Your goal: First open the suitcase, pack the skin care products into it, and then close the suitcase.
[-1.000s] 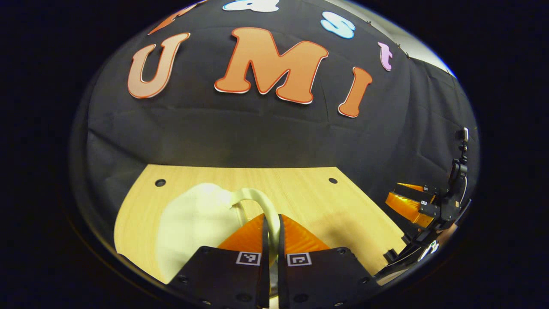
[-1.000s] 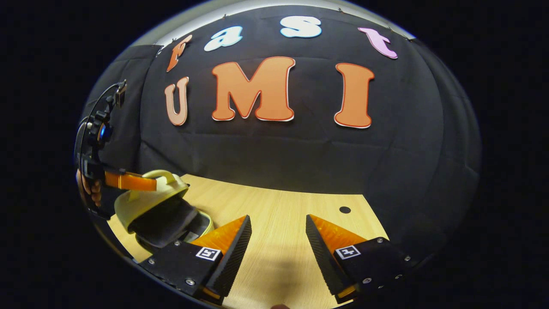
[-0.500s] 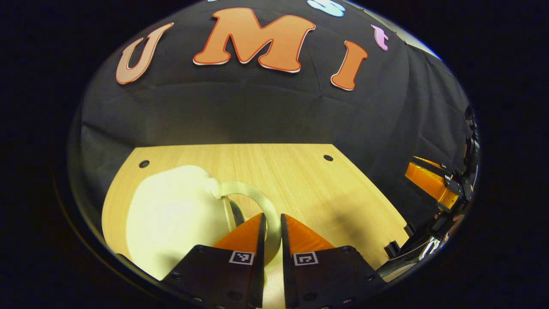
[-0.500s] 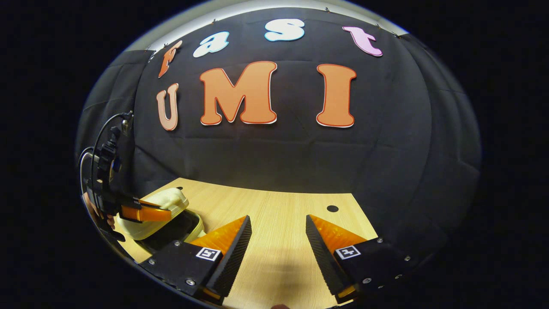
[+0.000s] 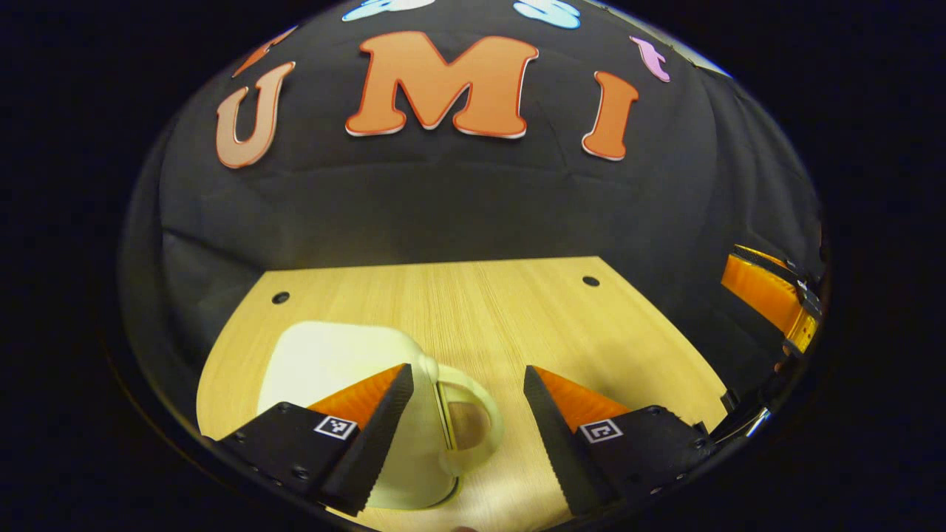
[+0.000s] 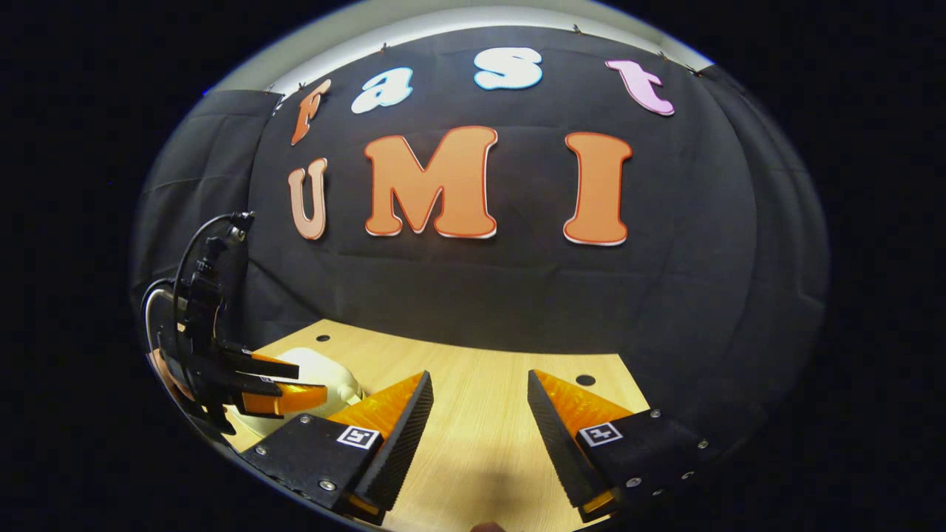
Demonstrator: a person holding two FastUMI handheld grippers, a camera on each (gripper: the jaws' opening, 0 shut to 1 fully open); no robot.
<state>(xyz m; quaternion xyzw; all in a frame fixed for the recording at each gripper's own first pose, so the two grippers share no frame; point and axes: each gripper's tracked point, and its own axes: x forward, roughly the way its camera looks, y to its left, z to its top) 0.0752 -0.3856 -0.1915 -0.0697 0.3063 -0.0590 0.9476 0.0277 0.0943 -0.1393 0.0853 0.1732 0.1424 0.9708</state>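
In the left gripper view, the suitcase (image 5: pixel 340 384) lies flat on the wooden table (image 5: pixel 517 318), near the table's front-left part. It is small, pale cream-yellow, with a smooth rounded shell and soft corners. Its lid is down on the base, with only a thin dark seam at the side that faces the handle (image 5: pixel 473 425). The handle is a curved loop of the same cream colour, standing out from the suitcase's right side. The left gripper (image 5: pixel 464 373) hangs just above the suitcase with its fingers spread wide, one over the shell, the other over bare table right of the handle; the loop sits between them, untouched. Far to the right of the suitcase, past the table's edge, part of the right gripper (image 5: pixel 768 295) shows.

In the right gripper view, the suitcase (image 6: pixel 325 373) appears as a low cream dome at the table's (image 6: pixel 488 414) left end. The left gripper (image 6: pixel 284 384) hovers over it, held by a hand (image 6: pixel 164 369). The right gripper (image 6: pixel 479 384) is well right of the suitcase, fingers wide apart over bare wood, holding nothing.
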